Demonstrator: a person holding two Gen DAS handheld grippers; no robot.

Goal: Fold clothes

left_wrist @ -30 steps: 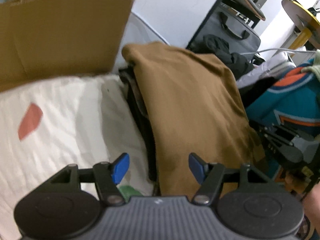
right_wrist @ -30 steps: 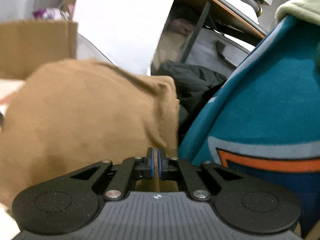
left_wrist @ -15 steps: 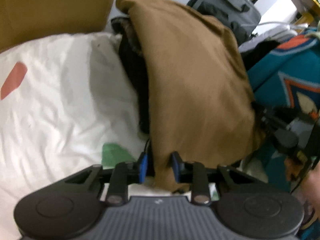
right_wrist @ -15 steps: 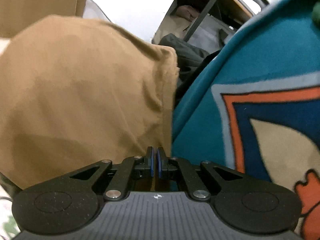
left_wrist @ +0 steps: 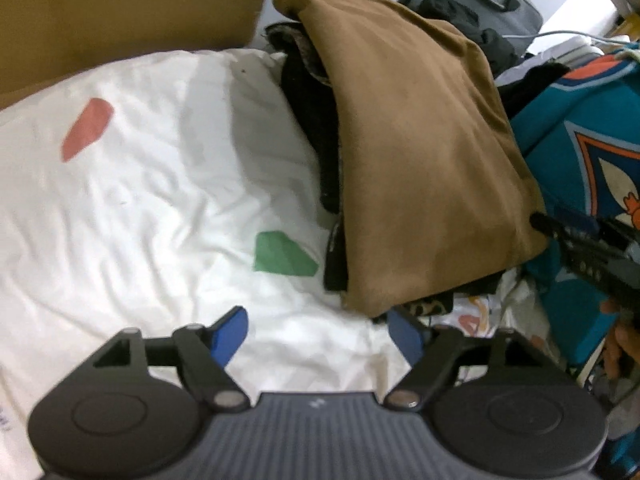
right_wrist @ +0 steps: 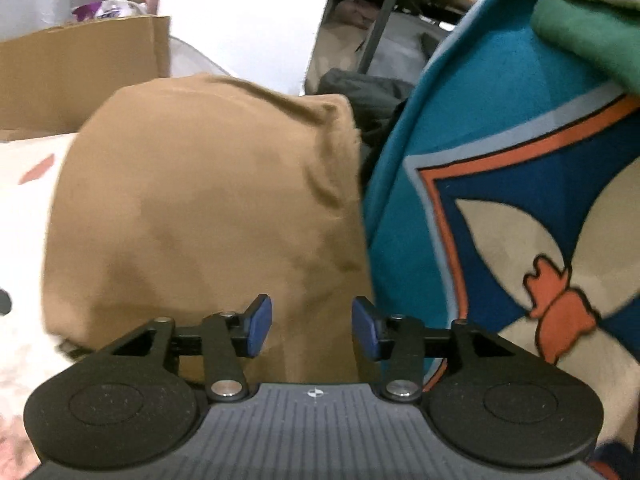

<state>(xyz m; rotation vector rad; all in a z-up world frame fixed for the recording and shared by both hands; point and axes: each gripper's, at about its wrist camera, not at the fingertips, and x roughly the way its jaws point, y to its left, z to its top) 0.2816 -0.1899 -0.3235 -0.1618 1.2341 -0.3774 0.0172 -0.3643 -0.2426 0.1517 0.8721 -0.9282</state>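
Left tool [left_wrist: 318,334]: jaws opening, nothing between the pads, white sheet [left_wrist: 160,200] beneath. Just ahead and to its right lies the folded brown garment [left_wrist: 420,168] on a stack of dark clothes [left_wrist: 316,136]. Right tool [right_wrist: 312,326]: jaws opening, brown cloth behind the gap, not pinched. Teal printed garment [right_wrist: 500,160] to its right. Brown garment looks soft, light and limp; best taken at a folded edge or corner. Both tools pitch downward.

White bed sheet [left_wrist: 160,208]; dark clothes stack [left_wrist: 316,136] on it
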